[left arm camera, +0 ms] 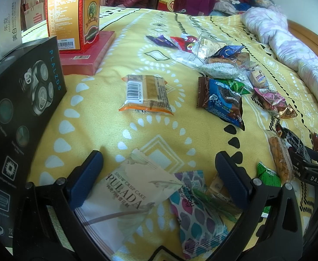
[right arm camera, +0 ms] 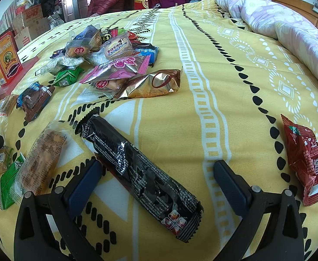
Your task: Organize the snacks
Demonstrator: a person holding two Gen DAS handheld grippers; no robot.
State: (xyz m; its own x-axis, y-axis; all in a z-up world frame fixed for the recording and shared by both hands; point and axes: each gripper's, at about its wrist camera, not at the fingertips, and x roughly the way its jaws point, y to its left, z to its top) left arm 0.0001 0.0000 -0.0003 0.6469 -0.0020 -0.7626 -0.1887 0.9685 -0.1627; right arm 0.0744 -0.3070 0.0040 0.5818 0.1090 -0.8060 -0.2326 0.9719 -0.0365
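Both claws are spread wide over my bed point(right arm camera: 202, 119): left claw point(left arm camera: 159, 180) above the PULADA packet point(left arm camera: 126, 198), right claw point(right arm camera: 156, 180) straddling the black wrapper point(right arm camera: 137, 169).

Open yellow bedspread point(right arm camera: 235, 82) lies right of the long black wrapper point(right arm camera: 137, 174). Snack pile point(right arm camera: 115, 65) crowds the far left; black shaver box point(left arm camera: 17, 119) walls the left edge.

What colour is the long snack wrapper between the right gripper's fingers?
Black with white print, seen best in the right wrist view: long wrapper.
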